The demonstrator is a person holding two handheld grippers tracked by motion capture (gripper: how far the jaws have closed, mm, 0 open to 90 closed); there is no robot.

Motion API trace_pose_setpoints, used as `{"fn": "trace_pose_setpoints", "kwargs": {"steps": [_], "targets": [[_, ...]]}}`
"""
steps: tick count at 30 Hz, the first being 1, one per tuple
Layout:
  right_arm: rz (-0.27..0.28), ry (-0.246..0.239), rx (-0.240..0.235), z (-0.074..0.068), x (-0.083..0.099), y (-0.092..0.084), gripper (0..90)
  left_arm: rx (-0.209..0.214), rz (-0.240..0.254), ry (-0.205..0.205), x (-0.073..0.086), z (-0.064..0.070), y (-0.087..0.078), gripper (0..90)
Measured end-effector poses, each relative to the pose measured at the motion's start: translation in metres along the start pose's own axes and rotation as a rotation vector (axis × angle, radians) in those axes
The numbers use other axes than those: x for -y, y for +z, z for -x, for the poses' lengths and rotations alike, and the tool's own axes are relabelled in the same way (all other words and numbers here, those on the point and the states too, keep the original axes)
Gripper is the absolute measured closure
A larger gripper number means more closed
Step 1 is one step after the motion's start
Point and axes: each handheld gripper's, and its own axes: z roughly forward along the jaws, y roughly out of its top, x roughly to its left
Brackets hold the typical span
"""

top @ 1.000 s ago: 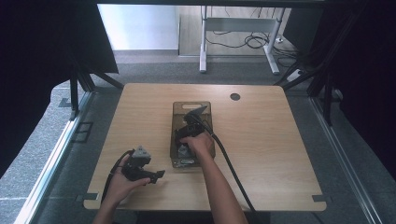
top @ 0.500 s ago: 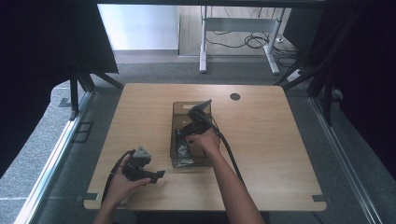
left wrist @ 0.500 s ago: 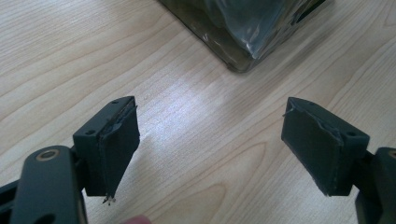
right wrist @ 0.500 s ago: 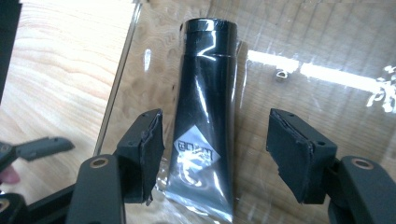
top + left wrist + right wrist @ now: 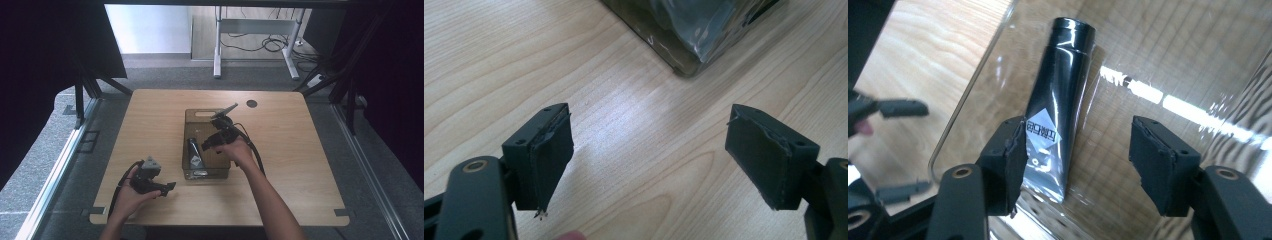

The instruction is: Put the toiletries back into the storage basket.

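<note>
One black tube (image 5: 1060, 107) lies flat in the clear bin (image 5: 189, 131); the right hand-held gripper (image 5: 1075, 162) has lifted above it, jaws apart and empty after narrowing slightly, suggesting a release. Beside the bin, the left hand-held gripper (image 5: 649, 155) gapes over bare worktop (image 5: 624, 125).

Grey carpet floor (image 5: 150, 75); black curtains (image 5: 45, 50)

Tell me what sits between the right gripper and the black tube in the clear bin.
Nothing visible does. The right gripper hangs over the open-topped clear bin with jaws open and nothing between them, and the black tube lies flat on the bin floor below, uncovered, partly behind the left-hand jaw.
</note>
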Motion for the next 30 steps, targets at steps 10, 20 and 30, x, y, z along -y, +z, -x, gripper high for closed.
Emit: {"fn": "trace_pose_setpoints", "kwargs": {"steps": [10,20,30], "targets": [[0.127,-0.07,-0.029,0.023,0.041,-0.044,38.9,-0.006,-0.013,-0.002,0.001,0.002,0.003,19.6],[0.287,-0.068,-0.052,0.063,0.112,-0.084,38.0,-0.023,-0.014,-0.003,0.002,0.0,0.001,19.6],[0.399,-0.022,-0.042,0.098,0.175,-0.076,38.8,-0.029,-0.026,0.0,0.002,0.001,0.004,19.6]]}}
